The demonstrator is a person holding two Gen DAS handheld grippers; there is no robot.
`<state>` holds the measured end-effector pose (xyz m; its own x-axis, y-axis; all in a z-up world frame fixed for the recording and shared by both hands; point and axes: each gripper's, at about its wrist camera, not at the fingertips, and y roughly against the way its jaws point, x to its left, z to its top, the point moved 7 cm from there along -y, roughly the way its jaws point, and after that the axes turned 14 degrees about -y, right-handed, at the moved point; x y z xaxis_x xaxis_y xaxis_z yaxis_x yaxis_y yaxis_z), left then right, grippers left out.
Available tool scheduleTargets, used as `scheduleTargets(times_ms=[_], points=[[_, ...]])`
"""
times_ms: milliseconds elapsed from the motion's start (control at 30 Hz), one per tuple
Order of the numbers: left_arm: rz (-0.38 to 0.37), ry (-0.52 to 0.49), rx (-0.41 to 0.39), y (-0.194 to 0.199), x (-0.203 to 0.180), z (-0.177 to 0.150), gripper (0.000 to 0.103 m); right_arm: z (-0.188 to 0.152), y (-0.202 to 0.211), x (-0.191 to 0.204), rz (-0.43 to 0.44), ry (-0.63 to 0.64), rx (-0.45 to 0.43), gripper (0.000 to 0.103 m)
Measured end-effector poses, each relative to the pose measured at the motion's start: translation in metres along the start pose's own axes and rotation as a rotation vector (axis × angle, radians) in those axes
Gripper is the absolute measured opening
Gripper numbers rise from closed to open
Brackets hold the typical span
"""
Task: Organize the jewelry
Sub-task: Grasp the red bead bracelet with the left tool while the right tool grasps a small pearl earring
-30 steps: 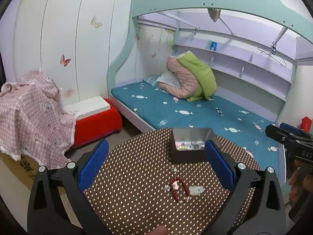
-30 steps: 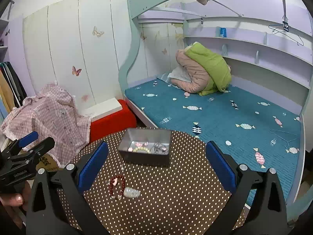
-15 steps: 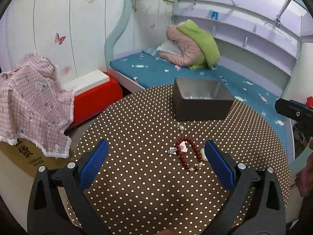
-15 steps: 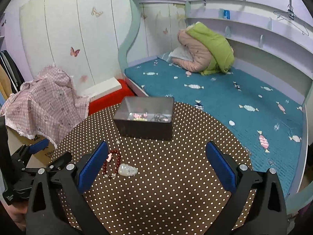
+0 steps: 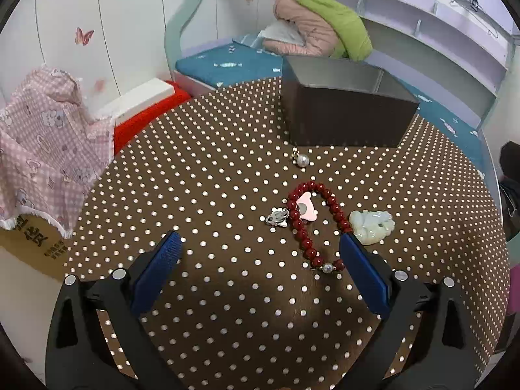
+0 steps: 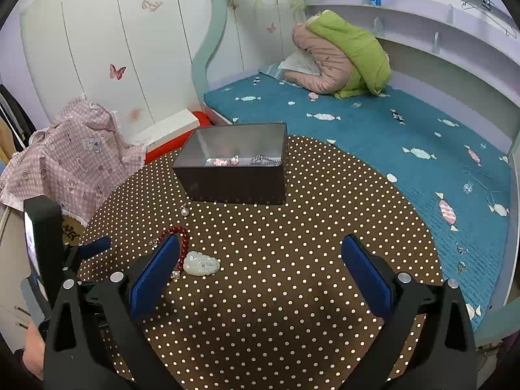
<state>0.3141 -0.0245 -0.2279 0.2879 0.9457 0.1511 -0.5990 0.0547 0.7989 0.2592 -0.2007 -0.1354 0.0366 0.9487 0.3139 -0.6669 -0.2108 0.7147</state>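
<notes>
Two hand-held grippers we hold apart over the counter (image 5: 201, 175): left hand-held gripper (image 5: 260, 276) narrowing slightly, empty; right hand-held gripper (image 6: 260, 276) wide, empty. Bracelet (image 5: 312, 221) lies before the box (image 5: 344, 117).

Black Chinese characters, not legible, on cardboard box (image 5: 35, 243)

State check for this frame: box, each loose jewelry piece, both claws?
Box: open, jewelry inside.
Red bead bracelet: loose on table, outside box.
Jade pendant: on table beside bracelet.
Pearl earring: on table near box.
Left claw: open, jaws just narrowing, nothing between.
Right claw: open, empty.
</notes>
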Motion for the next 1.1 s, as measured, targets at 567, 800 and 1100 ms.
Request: scheduleTargets(times_ms=[567,800,1100], points=[[-0.165,-0.025,-0.114,0.011,0.004,0.008,0.008,-0.01,-0.028,0.008,0.02,0.0,0.065,0.096],[-0.152,-0.024,-0.196,0.046,0.017,0.018,0.008,-0.017,-0.042,0.015,0.011,0.026,0.098,0.096],[-0.07,0.018,-0.252,0.082,0.038,0.016,0.008,-0.013,-0.09,0.063,0.051,0.131,0.128,0.093]])
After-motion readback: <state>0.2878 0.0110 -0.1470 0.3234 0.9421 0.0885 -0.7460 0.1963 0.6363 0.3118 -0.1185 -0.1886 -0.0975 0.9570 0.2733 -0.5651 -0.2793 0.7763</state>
